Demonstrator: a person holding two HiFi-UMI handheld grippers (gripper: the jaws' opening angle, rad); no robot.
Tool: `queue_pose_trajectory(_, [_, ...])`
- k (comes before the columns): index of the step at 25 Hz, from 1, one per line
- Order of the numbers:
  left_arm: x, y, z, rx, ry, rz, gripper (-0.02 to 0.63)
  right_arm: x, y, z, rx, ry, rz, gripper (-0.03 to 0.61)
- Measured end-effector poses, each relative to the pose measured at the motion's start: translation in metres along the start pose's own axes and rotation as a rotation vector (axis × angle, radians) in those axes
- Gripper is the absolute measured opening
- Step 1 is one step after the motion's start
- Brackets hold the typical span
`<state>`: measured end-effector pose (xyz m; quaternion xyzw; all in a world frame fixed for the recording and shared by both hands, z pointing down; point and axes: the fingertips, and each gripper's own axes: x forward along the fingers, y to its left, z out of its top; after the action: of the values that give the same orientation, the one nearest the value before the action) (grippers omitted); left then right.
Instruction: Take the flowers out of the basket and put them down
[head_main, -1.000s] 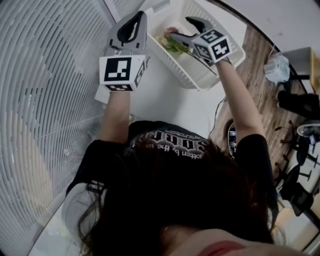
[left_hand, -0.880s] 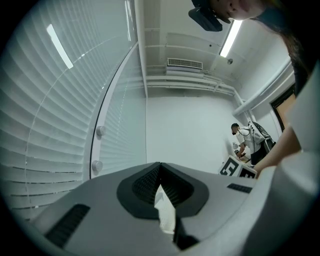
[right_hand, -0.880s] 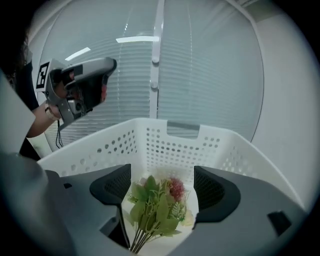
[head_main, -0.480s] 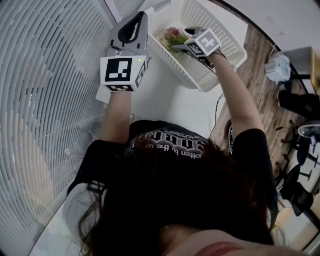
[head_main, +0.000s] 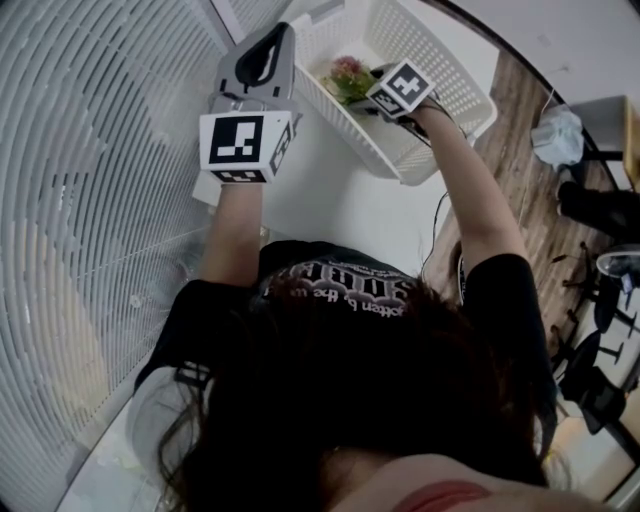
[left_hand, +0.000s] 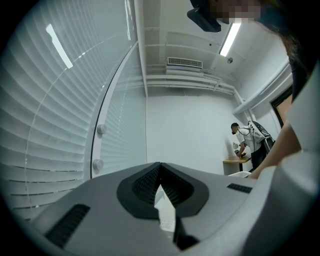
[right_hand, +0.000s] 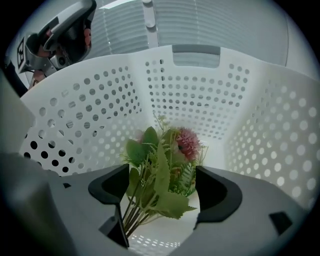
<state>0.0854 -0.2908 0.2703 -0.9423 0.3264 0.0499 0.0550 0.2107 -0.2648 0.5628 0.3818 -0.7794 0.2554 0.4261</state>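
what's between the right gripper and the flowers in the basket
Nothing visible. The right gripper is inside the basket; its jaws have just been opening and stand apart around the flowers, not clamping them.

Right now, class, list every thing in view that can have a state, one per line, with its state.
Left tongs, shut on the rim of the basket.
Right tongs, open, just been opening, flowers between them, ungripped.
Basket, held at its rim, flowers inside.
Flowers, lying in the basket, not yet lifted.

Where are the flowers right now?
Centred in the right gripper view, the flowers lie inside the white basket, stems between the jaws of the open right gripper.
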Motion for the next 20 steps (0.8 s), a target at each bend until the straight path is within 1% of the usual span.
queue_pose_trajectory(4, [-0.001,0.001,0.002,0.003,-0.003,0.004,0.003,0.003,0.001,-0.008,-0.013,0.043,0.004,0.41])
queue_pose_trajectory(6, [-0.002,0.002,0.002,0.001,-0.004,0.007,0.003,0.005,0.002,-0.01,-0.023,0.06,0.003,0.395])
queue_pose_trajectory(8, [-0.003,0.002,0.002,0.0,-0.003,0.008,0.003,0.004,0.003,-0.011,-0.038,0.072,-0.003,0.318])
queue_pose_trajectory(13, [-0.005,0.002,-0.001,0.005,0.006,0.008,0.003,0.001,0.001,-0.009,-0.073,0.078,-0.012,0.214])
queue_pose_trajectory(16, [-0.007,0.004,0.001,0.006,0.003,0.015,0.003,-0.003,0.001,-0.006,-0.089,0.069,-0.018,0.178])
queue_pose_trajectory(20, [-0.009,0.005,0.002,0.012,0.002,0.019,0.003,-0.01,0.001,0.001,-0.115,0.037,-0.037,0.149])
